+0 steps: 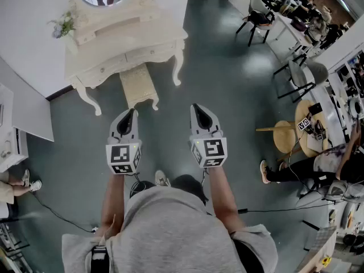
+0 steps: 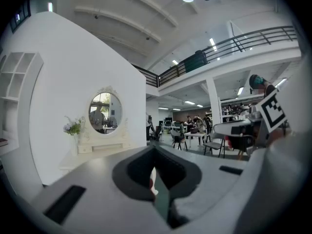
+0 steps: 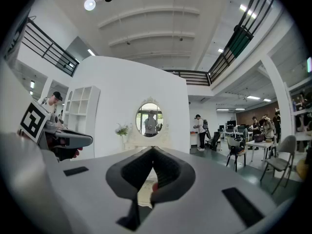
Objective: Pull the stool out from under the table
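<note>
Both claws are fully closed and nothing is held: the left gripper [image 1: 131, 114] and the right gripper [image 1: 196, 108] are seen with pads pressed together in their own views, and both are held in the air, well apart from the target.

The cream-white padded stool with curved carved legs [image 1: 138, 86] is found at 12 o'clock from the left gripper. It is tucked partly into the knee gap of the cream-white carved dressing table with a round mirror [image 1: 162, 36]; the near half of the seat and two front legs are exposed on the grey-green floor [image 1: 227, 90].

Orientation: the seat is read as roughly rectangular, with its long axis judged to run about 12–6, the near end tipped slightly toward 5. The far end is hidden under the table, so the true length cannot be confirmed.

Handling, judged:
- The frame is expected to be rigid and fairly light; an easy slide on the smooth floor is likely.
- The seat top is soft and should be avoided as a grip point – squash and slip are expected.
- The near seat rail or the top of a front leg is preferred; the jaws must be opened first.
- The carved legs are taken as delicate, so a straight pull toward 6 is advised – no twisting against the table legs.
</note>
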### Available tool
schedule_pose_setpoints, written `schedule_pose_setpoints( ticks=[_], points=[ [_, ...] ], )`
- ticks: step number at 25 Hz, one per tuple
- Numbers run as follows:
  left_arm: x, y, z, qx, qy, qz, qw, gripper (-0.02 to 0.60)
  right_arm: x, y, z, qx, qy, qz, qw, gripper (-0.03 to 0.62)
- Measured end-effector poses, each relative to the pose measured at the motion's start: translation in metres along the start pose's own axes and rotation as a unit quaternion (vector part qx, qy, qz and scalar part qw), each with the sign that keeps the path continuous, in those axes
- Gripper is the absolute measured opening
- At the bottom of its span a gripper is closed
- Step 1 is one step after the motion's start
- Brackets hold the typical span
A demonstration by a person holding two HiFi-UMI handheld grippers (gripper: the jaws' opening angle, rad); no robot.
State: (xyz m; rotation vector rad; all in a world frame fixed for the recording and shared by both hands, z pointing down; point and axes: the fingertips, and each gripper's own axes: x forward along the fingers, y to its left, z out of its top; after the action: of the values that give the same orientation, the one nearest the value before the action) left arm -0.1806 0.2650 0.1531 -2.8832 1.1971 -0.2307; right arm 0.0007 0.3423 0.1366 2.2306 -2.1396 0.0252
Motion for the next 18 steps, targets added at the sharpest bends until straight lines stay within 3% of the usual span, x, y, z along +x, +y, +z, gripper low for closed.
schedule_pose_setpoints(
  ticks=[18],
  points=[
    [-0.003, 0.014, -0.010, -0.005, 0.001, -0.001, 1.0000, 0.003, 0.010, 0.015, -0.008, -0.013, 0.016, -0.001, 1.000, 0.014]
  ],
)
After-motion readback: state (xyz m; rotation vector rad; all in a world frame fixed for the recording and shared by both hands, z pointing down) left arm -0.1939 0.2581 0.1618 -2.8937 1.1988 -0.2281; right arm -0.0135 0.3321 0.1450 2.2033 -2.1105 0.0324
